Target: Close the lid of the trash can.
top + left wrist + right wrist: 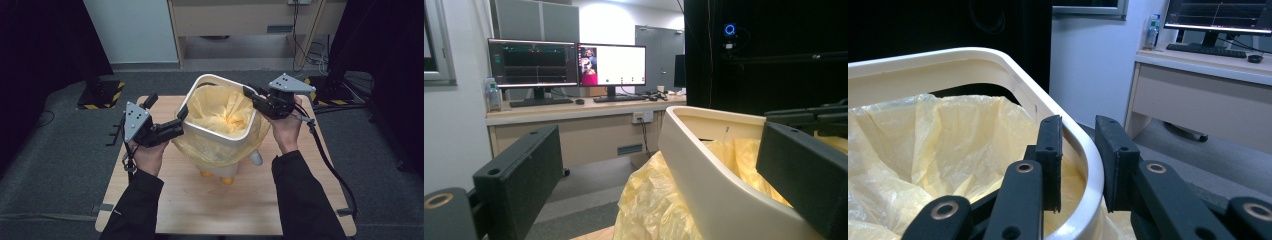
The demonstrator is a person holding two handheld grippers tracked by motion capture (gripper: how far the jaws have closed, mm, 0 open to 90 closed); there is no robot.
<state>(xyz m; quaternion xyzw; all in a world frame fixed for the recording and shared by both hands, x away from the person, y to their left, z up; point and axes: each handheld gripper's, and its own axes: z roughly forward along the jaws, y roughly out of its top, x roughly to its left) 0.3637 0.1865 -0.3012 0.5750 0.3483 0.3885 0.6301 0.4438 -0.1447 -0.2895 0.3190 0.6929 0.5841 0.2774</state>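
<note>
A white square bin (220, 135) stands on the wooden table (200, 210), lined with a yellow plastic bag (225, 112) whose edge hangs over the outside. My left gripper (181, 120) is at the bin's left rim. In the left gripper view it (661, 132) is open wide, its jaws on either side of the rim (704, 170), with the bag (649, 210) below. My right gripper (248, 95) is at the right rim. In the right gripper view it (1079, 125) is closed on the rim (998, 60), one jaw inside over the bag (948, 140).
The bin's orange feet (227, 180) rest near the table's middle. Beyond the table are grey carpet, a stand base with yellow-black tape (102, 95) and a wooden desk (240, 20). Two monitors (569, 62) stand on a desk. A cable (330, 165) trails from the right gripper.
</note>
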